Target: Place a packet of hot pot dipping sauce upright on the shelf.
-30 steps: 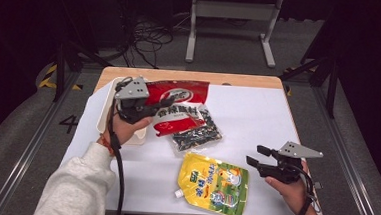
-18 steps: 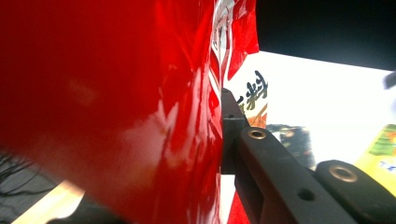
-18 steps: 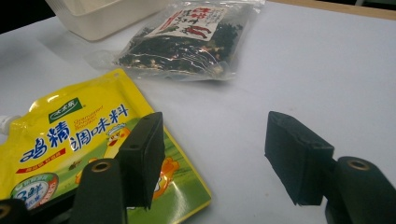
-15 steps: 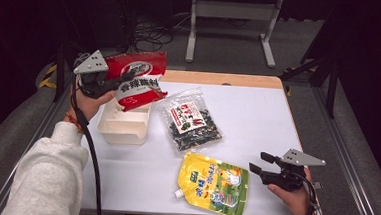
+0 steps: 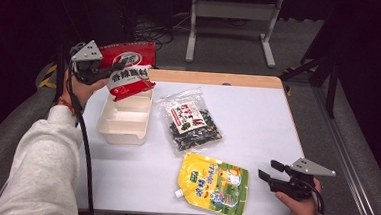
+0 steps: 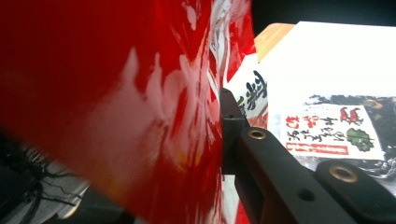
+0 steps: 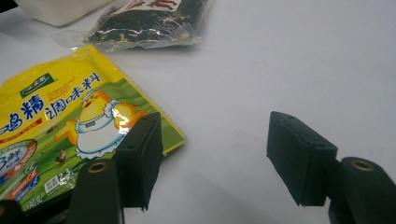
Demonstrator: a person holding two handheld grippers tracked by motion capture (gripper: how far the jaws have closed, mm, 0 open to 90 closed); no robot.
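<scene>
Left gripper [image 5: 111, 68] clamps the red packet [image 5: 128, 67], held in the air over the far-left corner of the white tray [image 5: 123, 119]. Right gripper [image 5: 269, 170] hovers well right of the tray, jaws wide with nothing between them, beside the yellow pouch [image 5: 215, 184].

Surface [image 5: 258, 116] evenly lit from overhead against dark surroundings, soft shadows, glare streaks on blurred red packet [image 6: 116, 93] pressed against left claw [image 6: 224, 135], right claw view sharp.
</scene>
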